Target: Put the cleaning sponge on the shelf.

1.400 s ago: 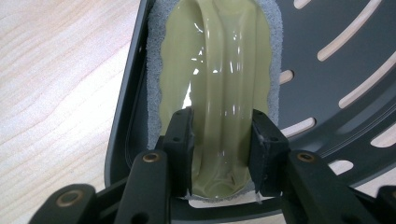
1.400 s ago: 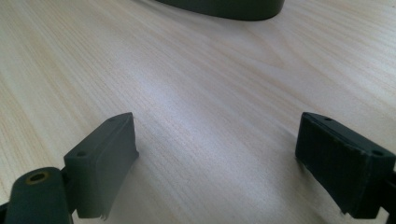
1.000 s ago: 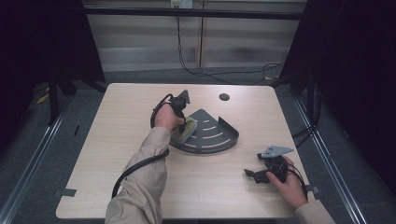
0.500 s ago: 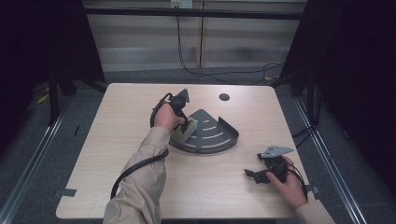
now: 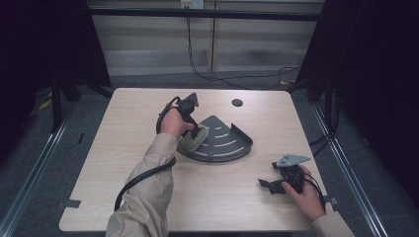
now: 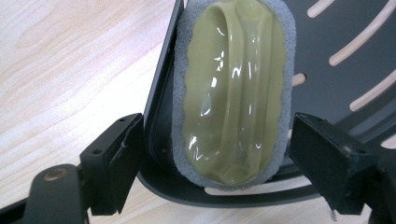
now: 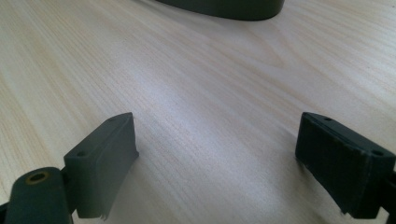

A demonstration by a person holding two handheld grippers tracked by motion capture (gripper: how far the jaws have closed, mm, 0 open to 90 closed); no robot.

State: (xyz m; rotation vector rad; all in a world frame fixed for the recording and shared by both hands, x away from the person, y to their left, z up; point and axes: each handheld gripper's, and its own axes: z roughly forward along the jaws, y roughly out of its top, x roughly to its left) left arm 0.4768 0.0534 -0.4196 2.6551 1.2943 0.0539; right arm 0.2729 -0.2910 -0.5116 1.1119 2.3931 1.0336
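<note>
Over the last second little has shifted: the left gripper (image 5: pixel 195 134) hangs over the same near-left corner of the dark slotted corner rack (image 5: pixel 222 143), and the right gripper (image 5: pixel 271 184) has stayed parked low on the bench (image 5: pixel 123 123) at the near right; the rack itself has not moved; judged from that, the work sits at the moment of taking or leaving the sponge, not mid-carry

In the left gripper view the green-backed scrub sponge (image 6: pixel 233 88) lies inside the rack (image 6: pixel 345 37), its grey pad against the rack's straight left wall, its near end close to the curved front rim; the left gripper (image 6: pixel 212 163) has its jaws apart, one outside the wall over bare wood, the other over the slotted floor, neither touching the sponge

In the right gripper view the right gripper (image 7: pixel 215 163) is spread wide with nothing between its jaws, only wood grain; the rack's curved rim (image 7: pixel 224 9) lies well ahead

Room: the rack wall stands between the left-hand jaw and the sponge, so closing here would likely catch the wall; the bench to the left of the rack is bare, and a small dark hole (image 5: pixel 237 102) lies beyond it, well apart
</note>
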